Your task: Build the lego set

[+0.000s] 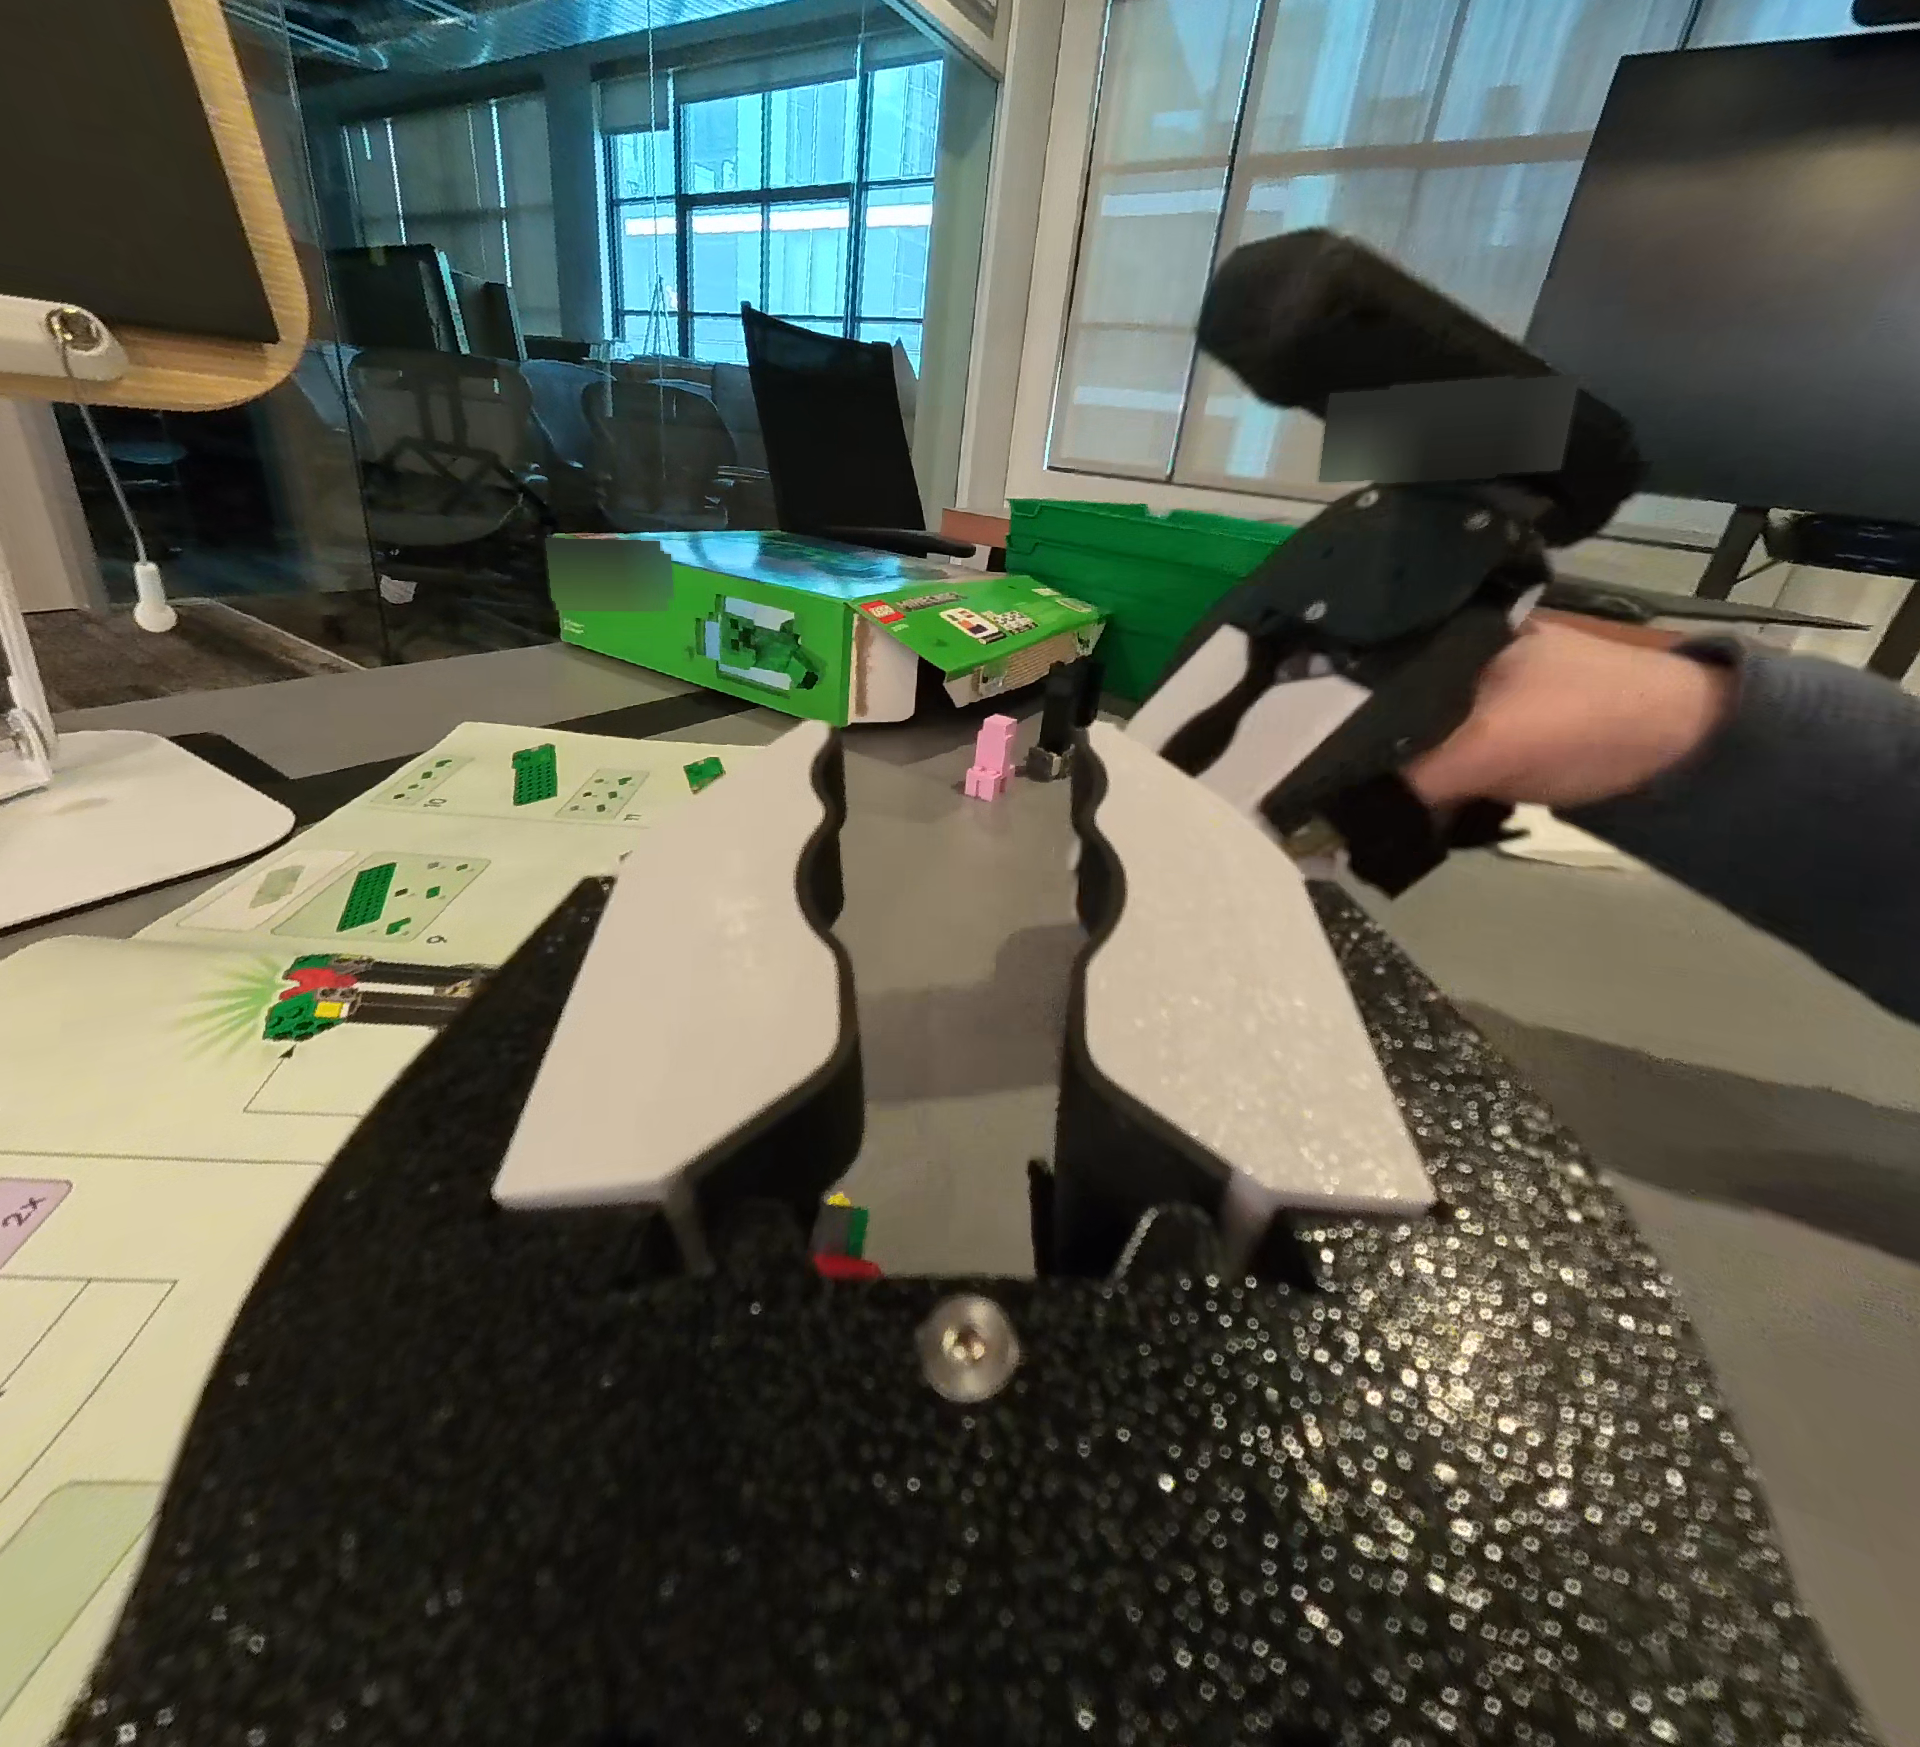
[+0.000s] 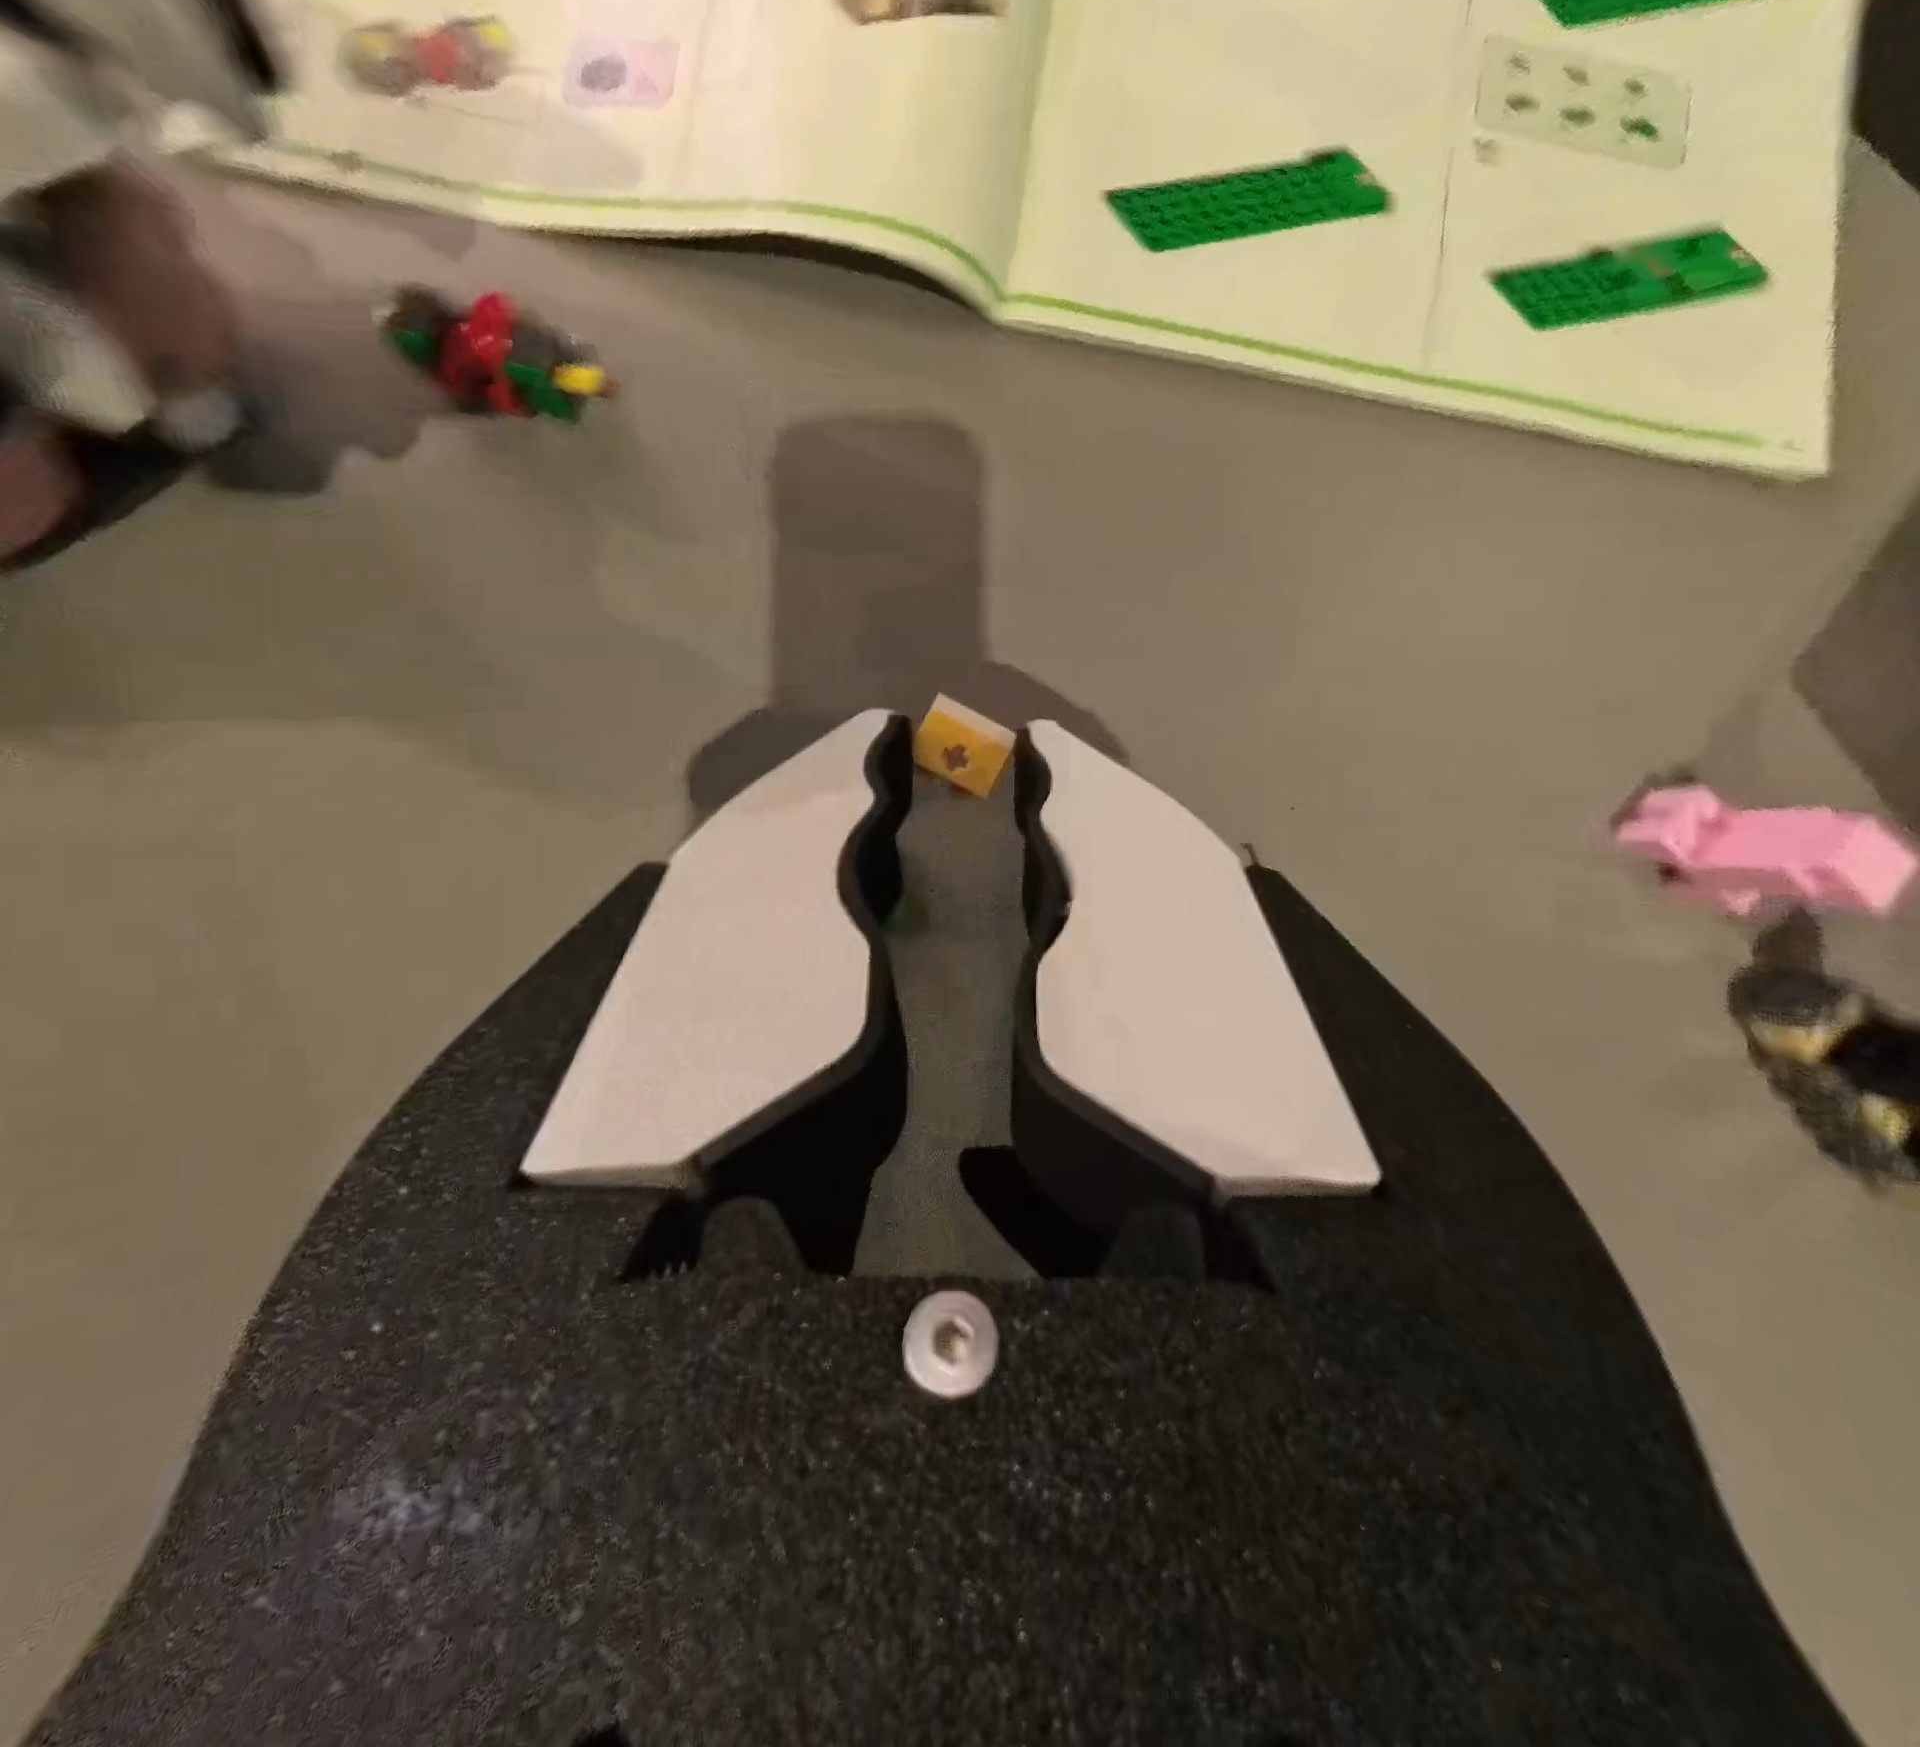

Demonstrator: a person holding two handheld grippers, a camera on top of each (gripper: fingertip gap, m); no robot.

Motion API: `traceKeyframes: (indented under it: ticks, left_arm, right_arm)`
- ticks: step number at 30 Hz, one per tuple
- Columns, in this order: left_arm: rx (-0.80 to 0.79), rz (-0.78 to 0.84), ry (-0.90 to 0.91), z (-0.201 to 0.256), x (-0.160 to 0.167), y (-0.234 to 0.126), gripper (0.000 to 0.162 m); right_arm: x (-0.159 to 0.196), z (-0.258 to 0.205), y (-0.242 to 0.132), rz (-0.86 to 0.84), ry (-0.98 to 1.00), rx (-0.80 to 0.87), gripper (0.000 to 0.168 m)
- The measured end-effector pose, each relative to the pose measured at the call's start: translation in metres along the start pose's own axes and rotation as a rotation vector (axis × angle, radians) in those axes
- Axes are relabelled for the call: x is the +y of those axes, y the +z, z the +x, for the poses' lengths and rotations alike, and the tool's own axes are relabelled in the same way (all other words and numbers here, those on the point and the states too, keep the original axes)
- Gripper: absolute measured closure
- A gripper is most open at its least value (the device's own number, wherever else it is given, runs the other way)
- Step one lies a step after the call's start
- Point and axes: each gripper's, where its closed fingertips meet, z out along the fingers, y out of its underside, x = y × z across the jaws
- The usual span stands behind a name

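My right gripper (image 2: 961, 736) is shut on a small yellow brick (image 2: 961, 750), held tilted between its tips above the grey table (image 2: 1299, 617). The brick is sharp while the table behind it is blurred. My left gripper (image 1: 954, 762) is open and empty, low over the table. A small red, green and yellow assembly (image 2: 488, 357) lies to the left near the blurred left gripper, and shows under my left gripper (image 1: 844, 1235). The right gripper (image 1: 1205, 762), held by a hand (image 1: 1558, 741), is at the right in the left wrist view.
The open instruction booklet (image 2: 1039, 87) lies at the far side, and at the left in the left wrist view (image 1: 416, 866). A pink pig (image 1: 989, 757) (image 2: 1766, 850) and a black figure (image 1: 1065, 710) (image 2: 1829, 1063) stand nearby. A green set box (image 1: 790, 617) and green crate (image 1: 1143, 575) sit behind. It is some 20 centimetres from my right tips to the black figure (image 2: 1829, 1063).
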Motion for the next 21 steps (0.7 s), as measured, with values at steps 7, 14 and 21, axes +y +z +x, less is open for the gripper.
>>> traceKeyframes:
  ticks: [7,14,21]
  left_arm:
    - [0.013,0.000,-0.003,0.002,0.000,0.001,0.121]
    - [0.021,0.006,-0.021,0.002,0.000,0.001,0.122]
    - [0.035,-0.002,-0.021,0.004,0.001,0.001,0.123]
  right_arm:
    - [0.055,-0.045,-0.028,0.003,-0.456,-0.428,0.150]
    - [0.066,-0.048,-0.029,-0.022,-0.397,-0.468,0.141]
    - [0.055,0.028,-0.022,0.051,-0.409,-0.189,0.131]
